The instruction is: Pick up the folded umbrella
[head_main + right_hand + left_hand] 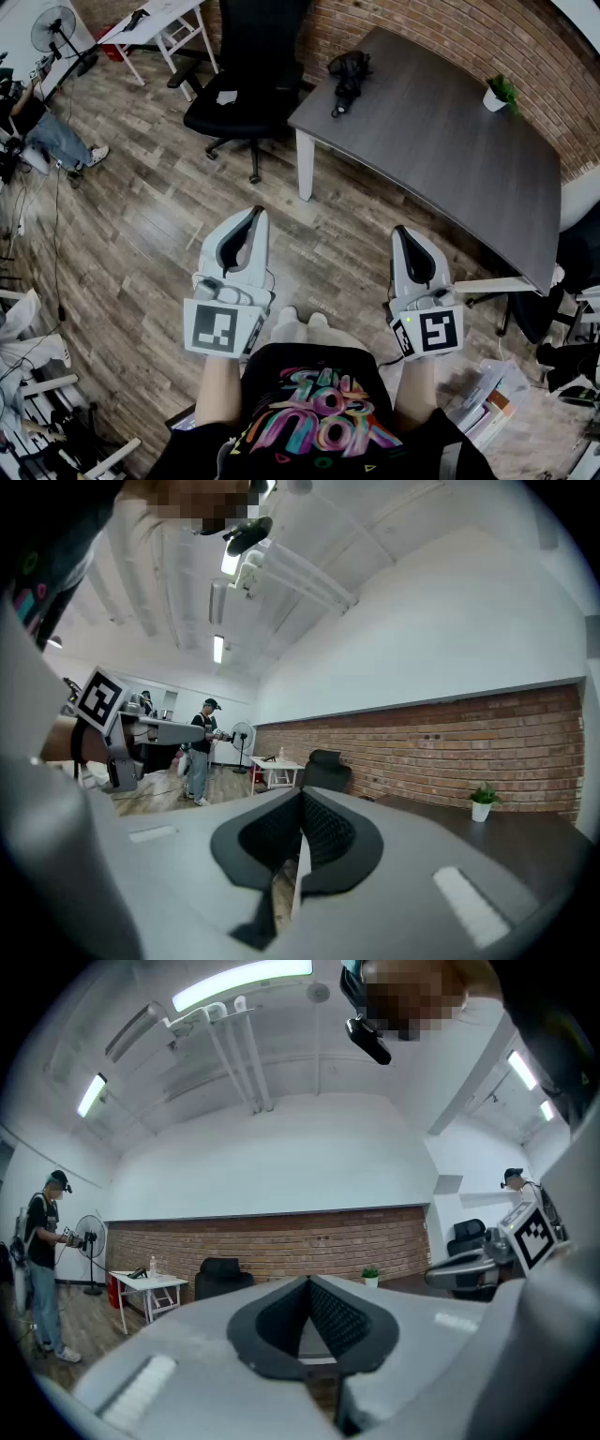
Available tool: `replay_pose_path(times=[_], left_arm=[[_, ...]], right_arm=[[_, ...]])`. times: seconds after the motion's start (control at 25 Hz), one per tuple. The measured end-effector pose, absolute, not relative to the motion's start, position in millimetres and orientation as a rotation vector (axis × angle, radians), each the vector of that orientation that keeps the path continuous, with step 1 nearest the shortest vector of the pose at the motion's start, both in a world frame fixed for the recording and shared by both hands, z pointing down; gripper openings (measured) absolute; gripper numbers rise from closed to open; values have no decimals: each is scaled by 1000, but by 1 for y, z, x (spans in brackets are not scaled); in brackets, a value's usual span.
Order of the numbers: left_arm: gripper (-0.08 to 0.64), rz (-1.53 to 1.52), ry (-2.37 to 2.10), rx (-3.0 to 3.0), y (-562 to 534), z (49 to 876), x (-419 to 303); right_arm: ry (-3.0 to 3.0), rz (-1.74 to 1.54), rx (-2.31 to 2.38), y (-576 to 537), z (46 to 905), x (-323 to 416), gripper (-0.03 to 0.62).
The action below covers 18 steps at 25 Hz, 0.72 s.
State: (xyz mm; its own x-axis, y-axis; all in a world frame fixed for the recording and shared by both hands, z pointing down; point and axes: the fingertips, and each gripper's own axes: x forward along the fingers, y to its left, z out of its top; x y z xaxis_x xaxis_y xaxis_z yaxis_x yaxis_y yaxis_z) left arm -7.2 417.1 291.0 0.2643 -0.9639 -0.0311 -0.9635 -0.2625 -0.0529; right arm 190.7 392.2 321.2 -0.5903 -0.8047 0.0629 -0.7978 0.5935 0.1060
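Umbrella (349,80): how many do we count?

One, black and folded. It lies on the far left corner of the table (441,159), close to the wall (403,23). We hold two tools well apart from it, the left tool (254,213) and the right tool (401,231). Both point level, and each has its jaws pressed together on nothing.

What else do we count?

One plant (501,92) at the table's far edge and one chair (246,98) at its left end. A second chair (539,314) stands at its right end. At the back we have one fan (56,25) and one white table (155,21), with one person (47,131) at the left edge.

And the surface and the room?

The table is dark grey on white legs. The floor (141,234) is wood plank, and the wall is brick with white above it.

What do our views not share?

Only the head view gives us the umbrella and the tabletop from above. The two gripper views look level across the room and show the ceiling with its strip lights (239,983). The left gripper view catches the right tool at its right edge and the person standing by the fan. The right gripper view catches the left tool at its left edge. The plant shows in all three.
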Motion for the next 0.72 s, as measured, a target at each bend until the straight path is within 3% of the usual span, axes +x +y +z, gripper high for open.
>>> replay_pose_path(times=[0.72], left_arm=[[2, 6, 1895, -2394, 409, 285, 11]], right_arm=[[-2744, -69, 1352, 383, 332, 211, -2]])
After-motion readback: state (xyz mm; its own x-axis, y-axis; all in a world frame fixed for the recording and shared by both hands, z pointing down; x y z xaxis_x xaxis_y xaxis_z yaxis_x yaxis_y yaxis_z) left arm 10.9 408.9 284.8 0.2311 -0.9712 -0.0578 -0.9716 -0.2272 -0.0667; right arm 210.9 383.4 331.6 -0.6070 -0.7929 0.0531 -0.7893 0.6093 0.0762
